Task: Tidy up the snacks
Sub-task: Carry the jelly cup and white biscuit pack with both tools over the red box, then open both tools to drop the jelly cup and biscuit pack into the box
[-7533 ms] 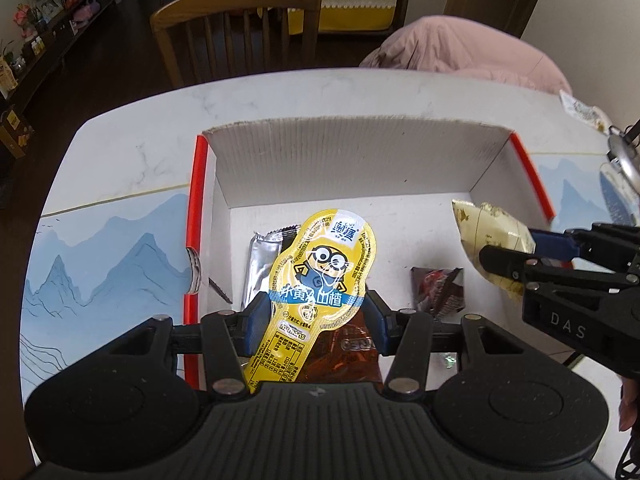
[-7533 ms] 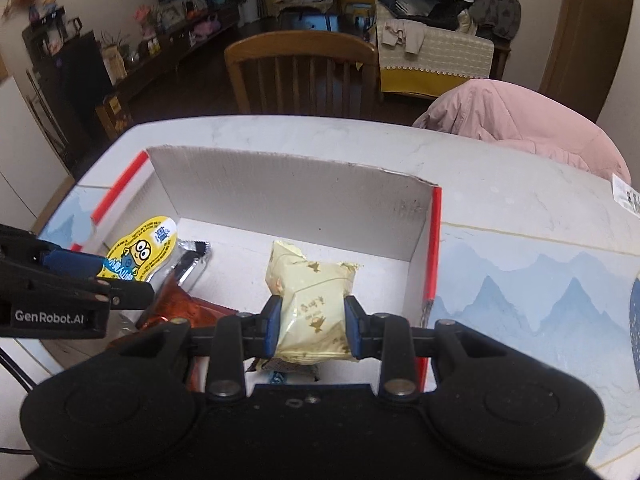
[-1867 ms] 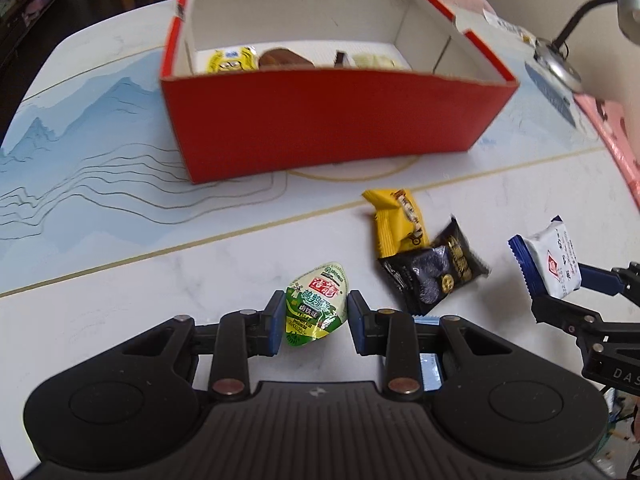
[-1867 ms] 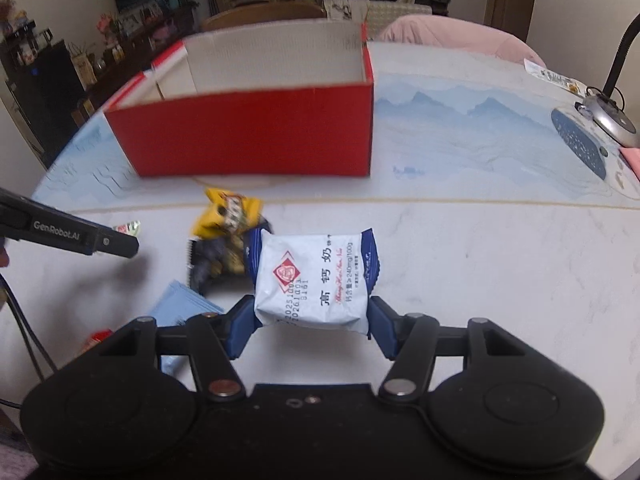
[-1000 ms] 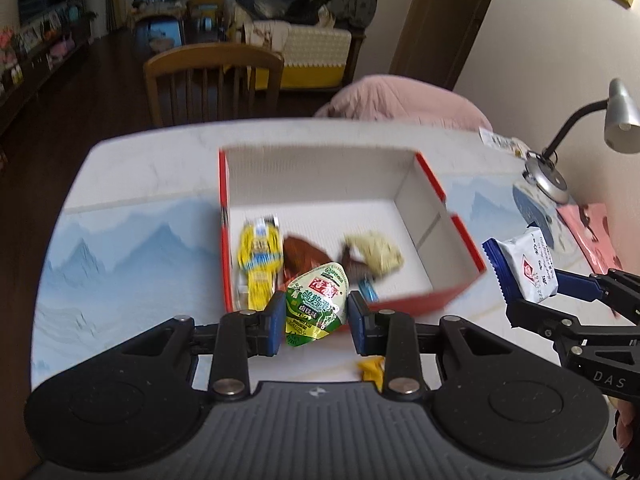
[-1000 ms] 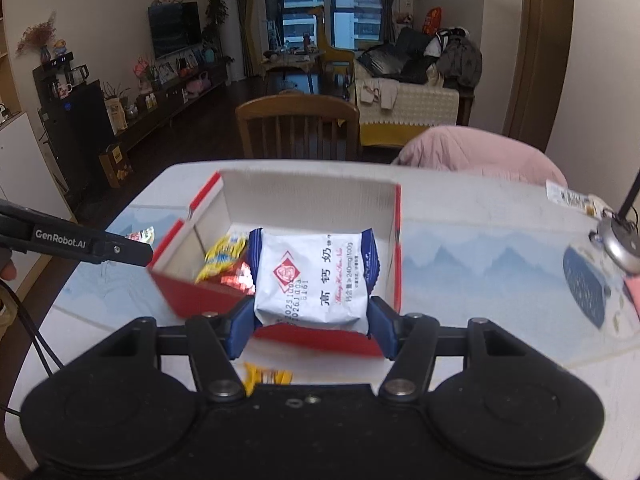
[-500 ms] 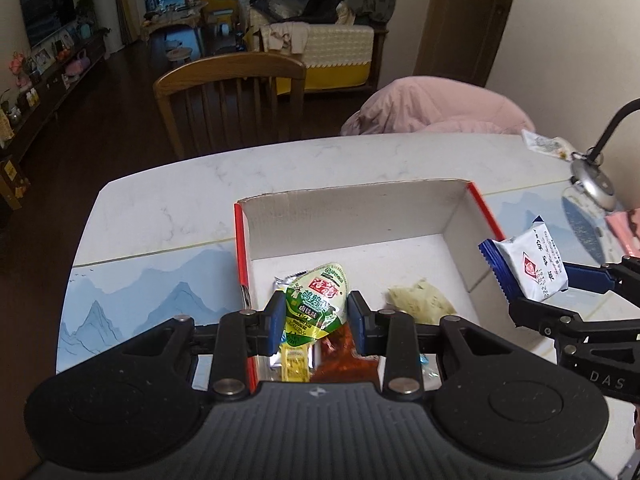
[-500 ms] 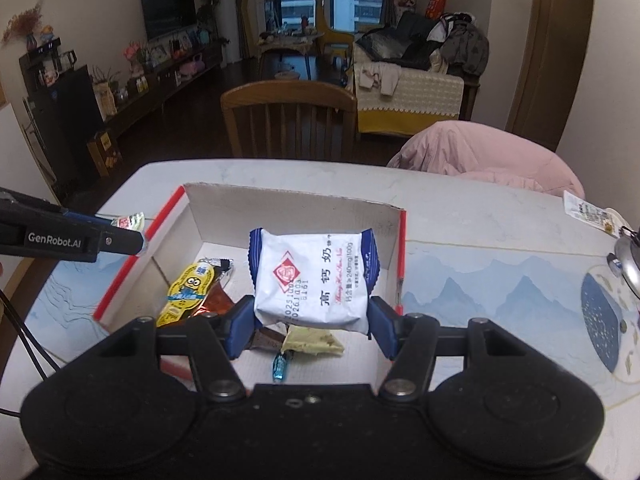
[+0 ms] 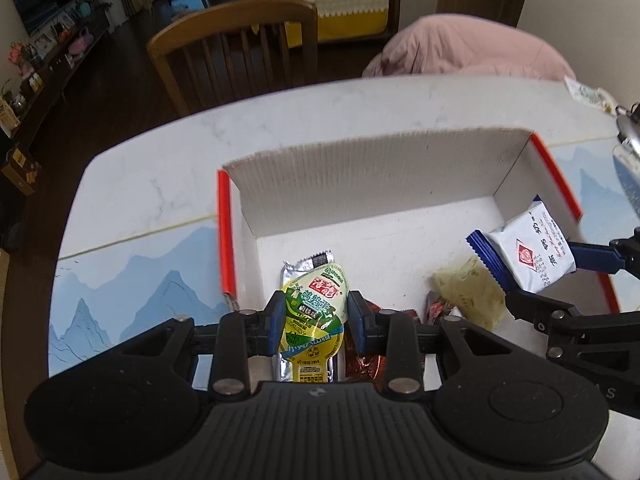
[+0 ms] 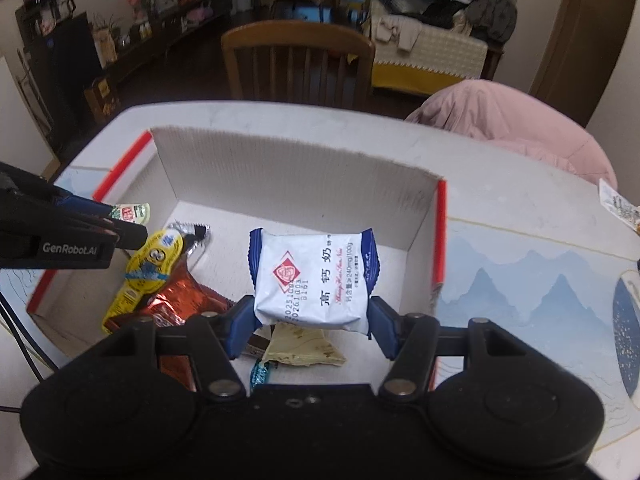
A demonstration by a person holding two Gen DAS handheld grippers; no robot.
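My left gripper is shut on a green and yellow snack packet and holds it over the left part of the red cardboard box. My right gripper is shut on a white and blue biscuit pack over the box's right part. Inside the box lie a yellow Minions packet, a red foil wrapper, a silver wrapper and a pale yellow pack. The biscuit pack also shows in the left wrist view, and the green packet in the right wrist view.
The box stands on a white table with a blue mountain-pattern mat. A wooden chair stands behind the table. A pink cushion lies at the back right. A lamp base is at the right edge.
Both grippers have moved forward and lower over the box, still holding their packets. The box now fills more of both views.
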